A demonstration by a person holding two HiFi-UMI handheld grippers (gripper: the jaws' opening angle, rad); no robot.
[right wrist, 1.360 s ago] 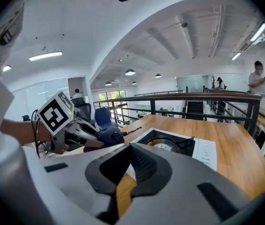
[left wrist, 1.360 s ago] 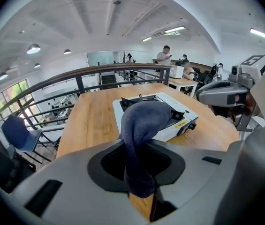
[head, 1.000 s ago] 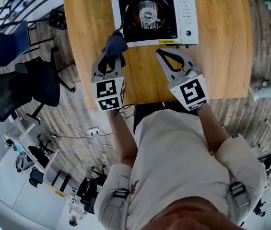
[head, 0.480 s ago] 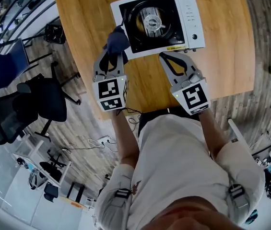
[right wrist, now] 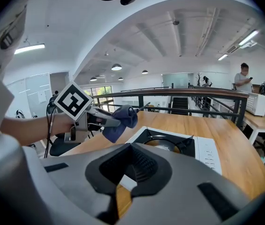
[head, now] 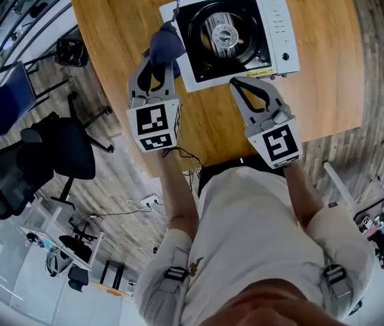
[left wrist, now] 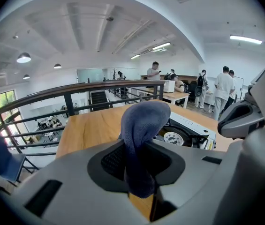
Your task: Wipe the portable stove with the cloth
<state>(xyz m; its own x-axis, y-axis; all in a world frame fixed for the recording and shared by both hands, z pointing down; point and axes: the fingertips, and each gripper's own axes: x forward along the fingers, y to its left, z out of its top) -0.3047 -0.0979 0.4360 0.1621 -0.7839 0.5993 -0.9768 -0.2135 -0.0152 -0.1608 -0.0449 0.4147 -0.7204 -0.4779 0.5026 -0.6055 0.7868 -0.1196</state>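
The left gripper [head: 159,65] pinches a dark blue cloth [head: 165,44] between its jaws. The cloth sticks up past the jaw tips in a soft lump. It is right by the left edge of the white portable stove [head: 278,20], which sits on the wooden table [head: 117,53]. I cannot tell if the cloth touches the stove. The right gripper [head: 236,83] has its jaws pressed together with nothing in them, just beside the stove's near edge.

White portable stove [head: 229,36] on table [head: 314,80], blue cloth [head: 164,45] bunched at its corner
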